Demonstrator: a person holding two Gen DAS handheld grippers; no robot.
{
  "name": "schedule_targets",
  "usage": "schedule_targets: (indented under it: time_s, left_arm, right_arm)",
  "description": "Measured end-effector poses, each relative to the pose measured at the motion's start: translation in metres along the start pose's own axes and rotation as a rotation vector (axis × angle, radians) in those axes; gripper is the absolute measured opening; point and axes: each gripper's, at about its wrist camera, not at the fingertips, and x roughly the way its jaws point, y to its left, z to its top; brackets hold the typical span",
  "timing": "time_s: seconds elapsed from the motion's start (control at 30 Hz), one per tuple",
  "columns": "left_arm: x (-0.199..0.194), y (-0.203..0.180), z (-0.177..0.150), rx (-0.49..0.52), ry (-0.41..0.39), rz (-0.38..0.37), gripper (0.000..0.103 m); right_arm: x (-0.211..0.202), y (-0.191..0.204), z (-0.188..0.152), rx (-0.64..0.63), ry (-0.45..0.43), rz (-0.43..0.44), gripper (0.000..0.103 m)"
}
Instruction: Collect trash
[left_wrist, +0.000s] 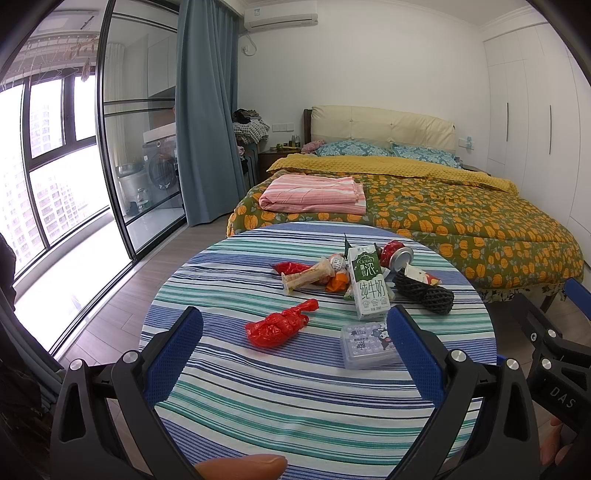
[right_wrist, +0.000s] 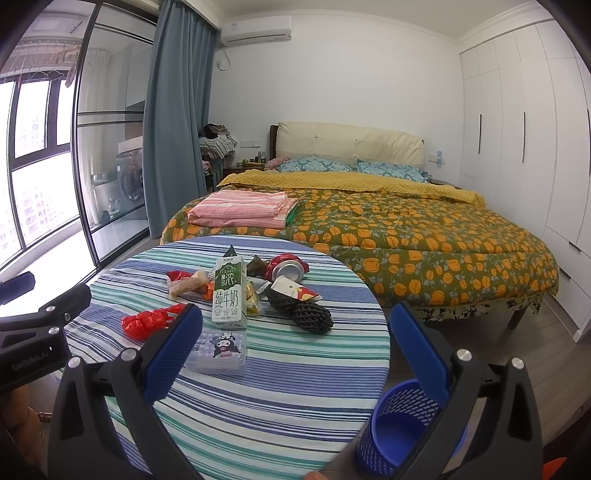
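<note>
Trash lies on a round striped table (left_wrist: 258, 406) (right_wrist: 295, 369): a crumpled red plastic bag (left_wrist: 279, 325) (right_wrist: 147, 320), an upright milk carton (left_wrist: 369, 282) (right_wrist: 229, 291), a clear tissue pack (left_wrist: 365, 347) (right_wrist: 221, 350), a black foam net (left_wrist: 424, 293) (right_wrist: 303, 312), a crushed red can (left_wrist: 397, 253) (right_wrist: 288, 268) and wrappers (left_wrist: 306, 277) (right_wrist: 188, 282). My left gripper (left_wrist: 295, 347) is open above the table's near side, before the red bag. My right gripper (right_wrist: 295, 343) is open over the table's right edge. A blue mesh bin (right_wrist: 402, 424) stands on the floor to the right.
A bed (right_wrist: 406, 236) with a flowered quilt and a folded pink sheet (left_wrist: 314, 194) stands behind the table. A glass partition and blue curtain (left_wrist: 207, 110) are at the left, white wardrobes (right_wrist: 517, 110) at the right. The right gripper's body shows in the left wrist view (left_wrist: 554, 369).
</note>
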Motion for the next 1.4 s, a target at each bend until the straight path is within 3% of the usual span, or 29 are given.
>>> schedule_targets:
  time_s: [1.4]
  left_arm:
    - [0.0005,0.0007,-0.0001,0.001,-0.001,0.001,0.099]
  right_arm:
    - [-0.0016,-0.0040,-0.0009,0.003,-0.001,-0.005,0.099]
